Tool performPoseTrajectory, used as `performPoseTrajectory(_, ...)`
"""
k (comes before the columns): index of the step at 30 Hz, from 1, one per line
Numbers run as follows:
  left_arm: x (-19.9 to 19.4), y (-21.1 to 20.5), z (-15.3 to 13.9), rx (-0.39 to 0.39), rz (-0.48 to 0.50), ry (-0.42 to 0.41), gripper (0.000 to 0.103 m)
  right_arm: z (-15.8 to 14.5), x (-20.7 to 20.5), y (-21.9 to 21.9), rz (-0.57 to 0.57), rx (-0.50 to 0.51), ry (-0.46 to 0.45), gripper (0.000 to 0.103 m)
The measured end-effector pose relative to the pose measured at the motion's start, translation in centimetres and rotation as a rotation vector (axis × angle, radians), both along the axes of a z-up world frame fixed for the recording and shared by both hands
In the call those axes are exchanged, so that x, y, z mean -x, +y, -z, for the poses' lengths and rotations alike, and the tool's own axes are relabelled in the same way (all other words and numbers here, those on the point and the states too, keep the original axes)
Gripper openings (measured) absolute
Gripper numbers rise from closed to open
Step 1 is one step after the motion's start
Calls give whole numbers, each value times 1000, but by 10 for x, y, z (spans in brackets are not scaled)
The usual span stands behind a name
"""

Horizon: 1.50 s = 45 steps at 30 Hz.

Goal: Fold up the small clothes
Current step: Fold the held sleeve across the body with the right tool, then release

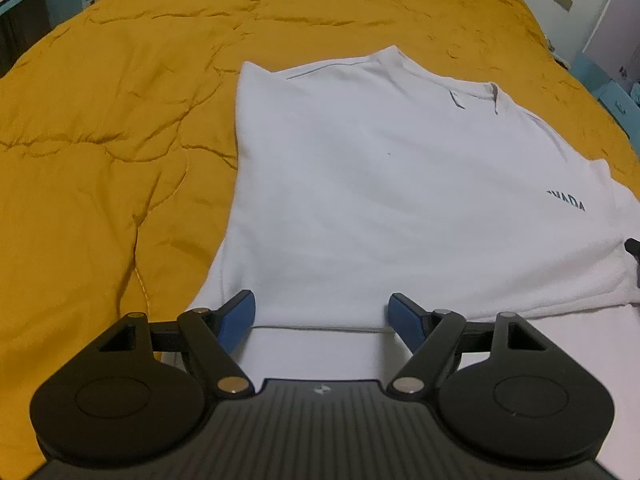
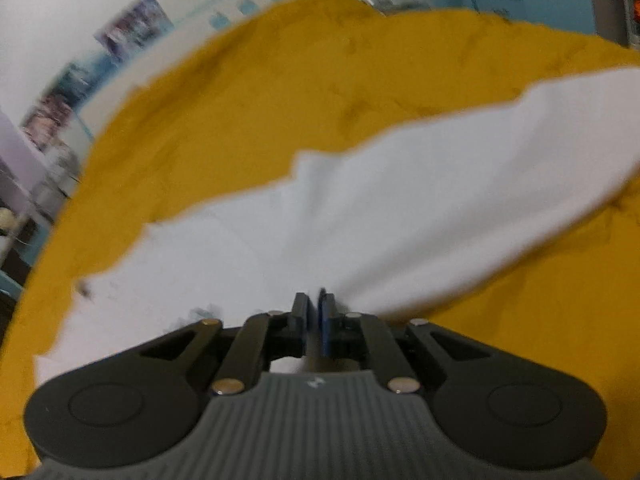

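A white T-shirt (image 1: 380,184) with dark lettering near its right side lies on a mustard-yellow bedspread (image 1: 112,128), its left side folded inward and its collar at the far end. My left gripper (image 1: 322,310) is open, its blue pads just above the shirt's near folded edge, holding nothing. My right gripper (image 2: 315,300) is shut on a part of the white T-shirt (image 2: 440,208) at its right side, and the cloth stretches up from the jaws. The right wrist view is blurred by motion. A tip of the right gripper (image 1: 634,248) shows at the right edge of the left wrist view.
The yellow bedspread (image 2: 280,92) covers the whole bed, with wrinkles. Light blue furniture (image 1: 616,88) and a white wall stand beyond the bed's far right edge. Shelves with pictures (image 2: 52,120) line the wall at the left of the right wrist view.
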<state>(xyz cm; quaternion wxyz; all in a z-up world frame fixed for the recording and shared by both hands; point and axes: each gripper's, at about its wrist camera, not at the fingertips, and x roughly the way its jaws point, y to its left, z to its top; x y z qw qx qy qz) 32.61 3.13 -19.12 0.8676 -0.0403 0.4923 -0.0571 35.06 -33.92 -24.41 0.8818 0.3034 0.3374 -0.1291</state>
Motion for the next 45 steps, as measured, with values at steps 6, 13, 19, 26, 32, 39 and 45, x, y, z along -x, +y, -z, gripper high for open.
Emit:
performPoseTrajectory(6, 14, 2, -19, 125, 54, -4, 89, -29, 49, -6, 38, -108, -75, 47)
performPoseTrajectory(13, 33, -17, -43, 78, 60, -30, 89, -22, 74, -2, -22, -250, 2, 47)
performPoseTrajectory(19, 42, -26, -46, 60, 59, -10, 89, 2, 65, 1, 47, -350, 4, 28)
performPoseTrajectory(26, 48, -43, -43, 20, 74, 10, 89, -1, 85, -7, 86, -393, -61, 2)
performPoseTrajectory(32, 39, -73, -41, 24, 82, 91, 89, 7, 82, -14, 30, -393, -51, 8)
performPoseTrajectory(39, 39, -126, -52, 116, 150, -42, 89, -48, 142, -114, 234, -227, -246, 33)
performPoseTrajectory(45, 38, -184, -47, 210, 260, -72, 89, -37, 176, -223, 541, -257, -260, 33)
